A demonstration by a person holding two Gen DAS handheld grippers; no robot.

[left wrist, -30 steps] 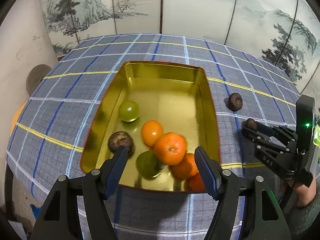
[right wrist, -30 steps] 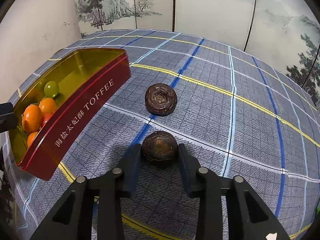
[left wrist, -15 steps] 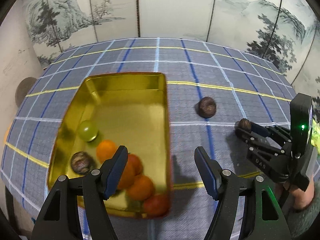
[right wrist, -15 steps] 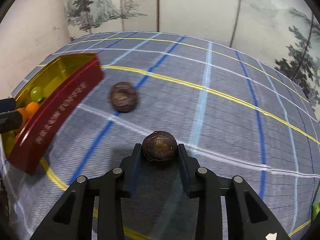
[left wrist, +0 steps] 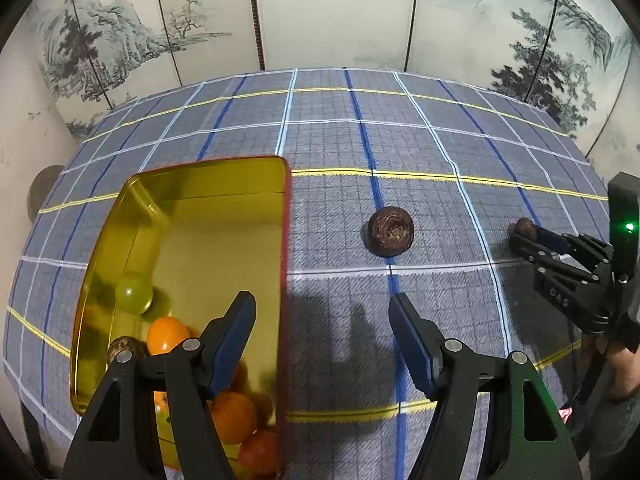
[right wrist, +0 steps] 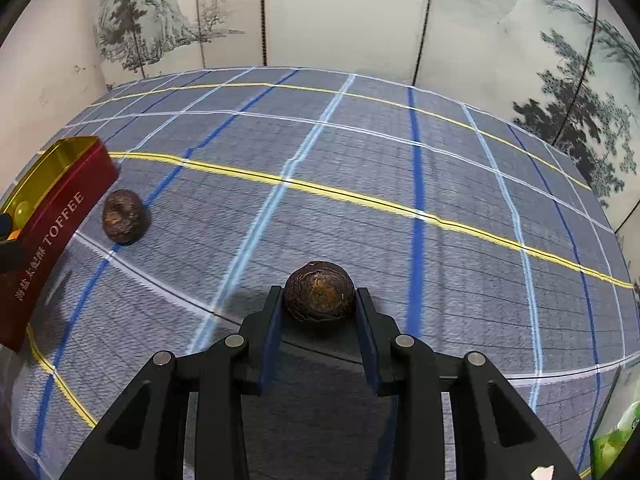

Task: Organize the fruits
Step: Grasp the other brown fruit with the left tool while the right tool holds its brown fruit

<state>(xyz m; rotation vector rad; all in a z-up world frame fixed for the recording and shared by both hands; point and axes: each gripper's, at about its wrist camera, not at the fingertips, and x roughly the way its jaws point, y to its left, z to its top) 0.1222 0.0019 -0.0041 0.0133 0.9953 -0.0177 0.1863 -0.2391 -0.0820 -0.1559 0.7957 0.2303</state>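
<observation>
right gripper (right wrist: 319,308): my jaws clamp a dark wrinkled fruit (right wrist: 319,291) above the surface | left gripper (left wrist: 322,334): jaws open, empty, near toffee tin (left wrist: 285,280) | second dark fruit (left wrist: 391,231) loose beside tin | risk: round fruit slips from pads, rolls off

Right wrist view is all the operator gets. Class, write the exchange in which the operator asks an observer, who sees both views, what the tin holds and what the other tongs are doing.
Operator: I see only the tin's red side and a bit of green inside. What else is in it?
Observer: In the tin, beside the green fruit, lie several orange fruits and one dark fruit.
Operator: Are the left tongs carrying anything?
Observer: No. The left tongs are open, with nothing between them.
</observation>
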